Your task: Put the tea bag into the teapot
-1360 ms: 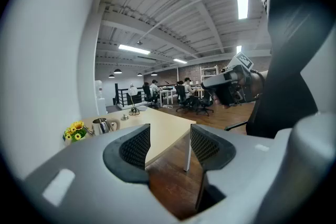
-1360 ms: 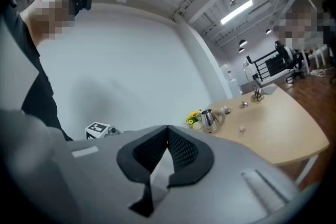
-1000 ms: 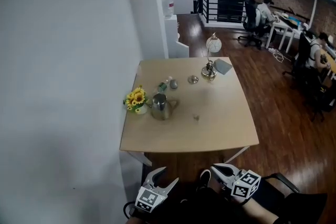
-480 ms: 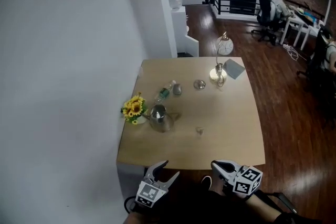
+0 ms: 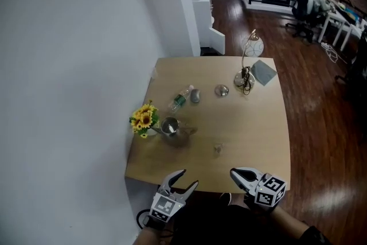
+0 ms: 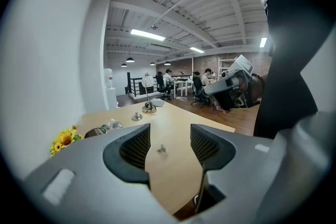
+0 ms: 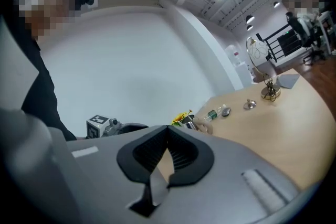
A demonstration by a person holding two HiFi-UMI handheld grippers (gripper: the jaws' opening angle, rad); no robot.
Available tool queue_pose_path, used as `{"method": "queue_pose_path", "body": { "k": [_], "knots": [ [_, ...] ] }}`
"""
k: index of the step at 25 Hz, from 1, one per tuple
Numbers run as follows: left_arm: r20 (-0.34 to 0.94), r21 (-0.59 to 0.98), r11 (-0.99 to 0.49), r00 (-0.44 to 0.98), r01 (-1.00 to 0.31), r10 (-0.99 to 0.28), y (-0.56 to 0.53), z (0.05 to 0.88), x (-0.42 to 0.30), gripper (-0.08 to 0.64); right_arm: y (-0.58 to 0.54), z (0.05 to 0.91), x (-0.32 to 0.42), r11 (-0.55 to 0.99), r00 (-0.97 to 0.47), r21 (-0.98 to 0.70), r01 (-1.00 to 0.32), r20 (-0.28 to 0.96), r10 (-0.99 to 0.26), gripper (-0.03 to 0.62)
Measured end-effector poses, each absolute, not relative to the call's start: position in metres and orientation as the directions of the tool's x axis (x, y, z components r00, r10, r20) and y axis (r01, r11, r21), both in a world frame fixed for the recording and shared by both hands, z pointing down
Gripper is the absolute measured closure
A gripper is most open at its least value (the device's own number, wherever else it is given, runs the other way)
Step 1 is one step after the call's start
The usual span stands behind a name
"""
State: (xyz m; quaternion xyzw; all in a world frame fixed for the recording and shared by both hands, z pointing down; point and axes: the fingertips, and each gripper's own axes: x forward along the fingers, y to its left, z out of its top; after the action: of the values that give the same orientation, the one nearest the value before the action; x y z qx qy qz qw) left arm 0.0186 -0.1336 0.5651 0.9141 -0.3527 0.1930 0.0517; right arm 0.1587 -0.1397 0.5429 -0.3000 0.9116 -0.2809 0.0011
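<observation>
tea bag [image 5: 218, 149]: it's lying on the bare counter [image 5: 255, 132], toward the near edge and roughly mid-width. Too tiny to make out any detail tbh. In the left gripper view the tea bag [image 6: 161, 149] is showing in the gap between the jaws, but well beyond them, nothing touching it.
teapot [image 5: 171, 127]: shiny metal one, standing upright to the left of the tea bag and well apart from it. The spout is pointing right, and the top is looking open from the head view.
sunflowers [image 5: 144, 119]: a little yellow bunch sitting just beside the teapot on its left, right at the counter's wall-side edge.
bottle [image 5: 180, 99]: a small clear one with a green label, lying on its side behind the teapot, with a small grey lump [image 5: 195, 96] just beside it.
round metal piece [image 5: 222, 90]: sitting further right, near the lamp. Can't tell what it is.
lamp [image 5: 246, 74]: standing at the far side of the counter, with a grey pad [image 5: 264, 72] lying just beside it.
left tongs [image 5: 190, 177]: hovering at the counter's near edge, jaws standing wide apart and gripping nothing.
right tongs [image 5: 235, 173]: hovering at the near edge too, jaws pressing together with nothing between them.
background: a person [image 5: 314, 2] is sitting at a desk way across the wood floor [image 5: 321, 123].
</observation>
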Motion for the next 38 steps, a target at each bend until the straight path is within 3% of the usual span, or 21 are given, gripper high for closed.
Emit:
{"method": "queue_pose_path", "body": {
  "k": [21, 29, 38],
  "knots": [
    [0.376, -0.03, -0.779, 0.715, -0.626, -0.589, -0.191, 0.571, -0.012, 0.324, -0.219, 0.538, 0.138, 0.679, -0.774, -0.384, -0.625, 0.192, -0.604, 0.581],
    [0.411, -0.019, -0.783, 0.709, -0.621, -0.572, -0.192, 0.585, -0.023, 0.324, -0.265, 0.646, 0.129, 0.723, -0.718, -0.213, -0.657, 0.471, -0.513, 0.525],
    [0.439, 0.001, -0.743, 0.668, -0.669, -0.601, -0.199, 0.594, -0.048, 0.324, -0.293, 0.773, 0.118, 0.758, -0.555, -0.121, -0.641, 0.755, -0.349, 0.488]
  ]
}}
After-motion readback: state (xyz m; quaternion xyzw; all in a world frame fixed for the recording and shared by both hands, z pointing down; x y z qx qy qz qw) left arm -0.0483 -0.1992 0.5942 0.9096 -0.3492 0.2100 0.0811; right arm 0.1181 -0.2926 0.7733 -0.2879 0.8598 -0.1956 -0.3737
